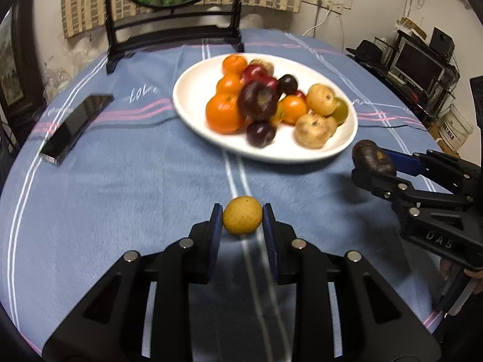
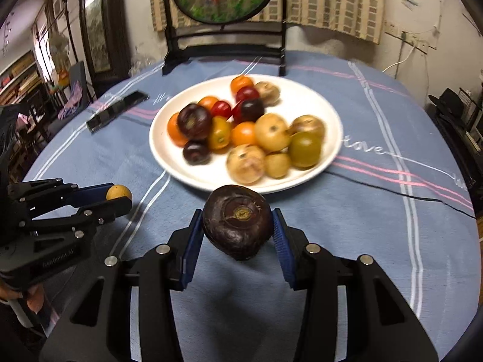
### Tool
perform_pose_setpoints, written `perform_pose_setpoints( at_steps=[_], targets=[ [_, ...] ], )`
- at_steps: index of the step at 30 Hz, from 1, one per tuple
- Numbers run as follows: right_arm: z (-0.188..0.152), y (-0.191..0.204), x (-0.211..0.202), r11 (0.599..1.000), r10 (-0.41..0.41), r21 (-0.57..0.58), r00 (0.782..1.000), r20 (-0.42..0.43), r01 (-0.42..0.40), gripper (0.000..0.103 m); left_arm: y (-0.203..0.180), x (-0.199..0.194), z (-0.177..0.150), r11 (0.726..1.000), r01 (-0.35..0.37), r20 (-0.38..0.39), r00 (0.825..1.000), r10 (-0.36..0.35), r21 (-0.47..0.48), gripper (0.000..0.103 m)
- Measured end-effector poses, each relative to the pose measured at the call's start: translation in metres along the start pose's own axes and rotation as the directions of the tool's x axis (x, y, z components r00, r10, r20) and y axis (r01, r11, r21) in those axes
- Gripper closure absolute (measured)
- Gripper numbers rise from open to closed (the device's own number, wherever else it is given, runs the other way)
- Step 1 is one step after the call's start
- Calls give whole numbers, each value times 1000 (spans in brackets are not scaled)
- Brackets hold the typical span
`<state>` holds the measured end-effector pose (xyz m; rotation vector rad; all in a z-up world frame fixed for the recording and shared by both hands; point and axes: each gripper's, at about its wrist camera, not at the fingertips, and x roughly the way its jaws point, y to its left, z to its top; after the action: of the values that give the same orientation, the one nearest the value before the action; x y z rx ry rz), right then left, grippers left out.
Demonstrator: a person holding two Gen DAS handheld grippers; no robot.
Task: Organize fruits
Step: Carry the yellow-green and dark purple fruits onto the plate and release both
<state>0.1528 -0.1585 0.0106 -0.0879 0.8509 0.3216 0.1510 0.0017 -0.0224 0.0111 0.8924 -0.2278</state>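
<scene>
**Two fruits gripped, one plate piled high**

We hold the left gripper [image 1: 242,214] clamped on a small yellow fruit [image 1: 242,214], its blue pads pressed to both sides, above the blue striped tablecloth [image 1: 120,187] on the near side of the plate. Our right gripper [image 2: 237,226] clasps a dark purple fruit [image 2: 237,220], stem scar facing the camera, just short of the plate's near rim; its jaws have come in onto the fruit and both pads touch it.

Between and beyond the two grippers sits a white oval plate [image 1: 193,90], the only container we see. It carries a heap of fruit: oranges [image 1: 225,114] grouped on the left, dark purple fruits [image 1: 258,101] in the middle, small red ones [image 1: 255,72] behind them, pale tan fruits [image 1: 314,129] on the right and one green fruit [image 2: 305,149] beside those. Blur hides finer detail.

A black phone [image 1: 75,126] lies on the cloth, well left of the plate.
</scene>
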Motion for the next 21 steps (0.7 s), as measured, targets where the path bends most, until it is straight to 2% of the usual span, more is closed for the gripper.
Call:
perform_pose_setpoints(
  at_steps=[6,10,14,17,21],
  targets=[
    [14,-20,-9,999,-9,37,999,44,7,57,-14,-9,35,999,19,53,998,-20,31,76],
    [30,-33,-9,997,2,79,997,80,-8,57,-21,-5,68,999,6,105,994,-9,32,76],
    [55,-41,-2,991,1,130,993,121,-17,57,-17,13,97,999,31,104,994,-27,-31,76],
    [69,-40,10,990,-1,141,991,135,-18,57,-13,32,112,999,-10,105,994,15,-51,76],
    [82,-40,36,990,-3,143,995,99,-11,57,-4,54,120,997,-25,63,998,30,-75,76]
  ],
)
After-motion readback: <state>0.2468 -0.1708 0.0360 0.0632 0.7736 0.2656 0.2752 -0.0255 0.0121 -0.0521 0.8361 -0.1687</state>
